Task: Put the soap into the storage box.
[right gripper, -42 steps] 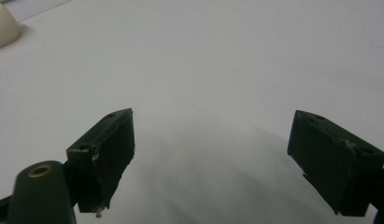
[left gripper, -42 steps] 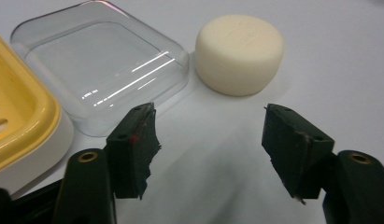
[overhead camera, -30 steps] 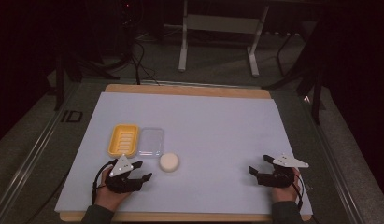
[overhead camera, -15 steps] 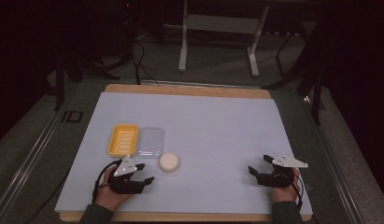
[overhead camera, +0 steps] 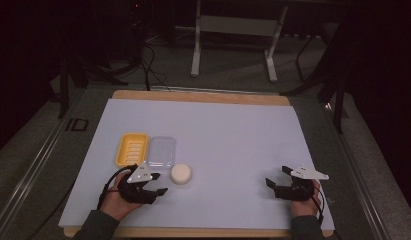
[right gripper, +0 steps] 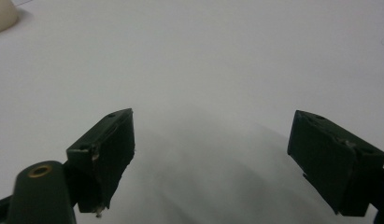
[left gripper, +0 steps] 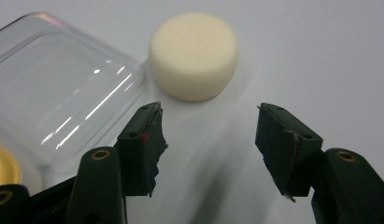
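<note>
Here the clear lid (left gripper: 63, 88) runs off the left edge of the left gripper view, and only a sliver of the yellow tray (left gripper: 3, 163) shows at the bottom left corner, behind the lid's glossy wall. In the right gripper view the cream foam disc (right gripper: 3, 16) is cut to a corner at the top left, far from that gripper's jaws. The floor beyond the tabletop (overhead camera: 233, 130) is dark, and the stand legs there are hard to make out.

In the high view the yellow tray (overhead camera: 131, 148) and the clear lid (overhead camera: 161, 151) lie side by side, touching or nearly so, at the left of the white tabletop. The tray's ribbed floor is bare; the lid shows nothing inside but reflections. The cream foam disc (overhead camera: 181, 173) lies flat on the tabletop just beside the lid's near right corner, in neither container.

The left gripper (overhead camera: 154, 186) sits near the disc, pointing toward it. In its own view, the left gripper (left gripper: 208, 140) shows jaws that have just been closing a little, yet a clear gap stands between them, with nothing in it; the disc (left gripper: 194, 56) lies beyond the tips, untouched. The right gripper (overhead camera: 274, 184), well apart at the right, also has its jaws wide and holds nothing; its view has bare tabletop between them.
</note>
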`<act>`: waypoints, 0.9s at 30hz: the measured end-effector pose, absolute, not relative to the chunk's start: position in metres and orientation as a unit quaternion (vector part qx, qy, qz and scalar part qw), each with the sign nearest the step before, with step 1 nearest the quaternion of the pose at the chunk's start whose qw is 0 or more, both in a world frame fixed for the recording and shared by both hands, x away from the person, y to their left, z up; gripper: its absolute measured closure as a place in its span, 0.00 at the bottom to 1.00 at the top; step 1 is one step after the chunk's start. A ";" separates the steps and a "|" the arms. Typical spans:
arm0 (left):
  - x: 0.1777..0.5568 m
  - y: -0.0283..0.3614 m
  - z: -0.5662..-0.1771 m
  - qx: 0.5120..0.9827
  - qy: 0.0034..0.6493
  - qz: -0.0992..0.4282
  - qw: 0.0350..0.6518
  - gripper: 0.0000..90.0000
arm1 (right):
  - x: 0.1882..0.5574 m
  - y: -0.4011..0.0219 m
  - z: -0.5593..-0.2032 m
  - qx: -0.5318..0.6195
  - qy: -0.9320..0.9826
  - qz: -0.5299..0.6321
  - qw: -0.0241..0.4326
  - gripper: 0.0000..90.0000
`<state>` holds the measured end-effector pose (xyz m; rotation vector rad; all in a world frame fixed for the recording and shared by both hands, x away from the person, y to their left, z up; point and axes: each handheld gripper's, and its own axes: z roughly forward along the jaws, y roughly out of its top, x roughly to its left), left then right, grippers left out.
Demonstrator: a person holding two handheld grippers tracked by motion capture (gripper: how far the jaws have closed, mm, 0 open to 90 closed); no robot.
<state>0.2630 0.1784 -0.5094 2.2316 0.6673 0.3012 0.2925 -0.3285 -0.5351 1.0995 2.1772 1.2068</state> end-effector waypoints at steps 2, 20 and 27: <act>0.266 0.175 -0.506 0.882 0.252 0.117 0.381 0.46 | 0.292 -0.328 -0.535 0.397 0.783 0.432 0.209 0.16; 0.290 0.157 -0.483 0.911 0.207 0.112 0.339 0.41 | 0.292 -0.329 -0.535 0.401 0.778 0.435 0.212 0.17; 0.298 0.155 -0.475 0.924 0.190 0.112 0.313 0.41 | 0.292 -0.329 -0.535 0.401 0.778 0.434 0.211 0.17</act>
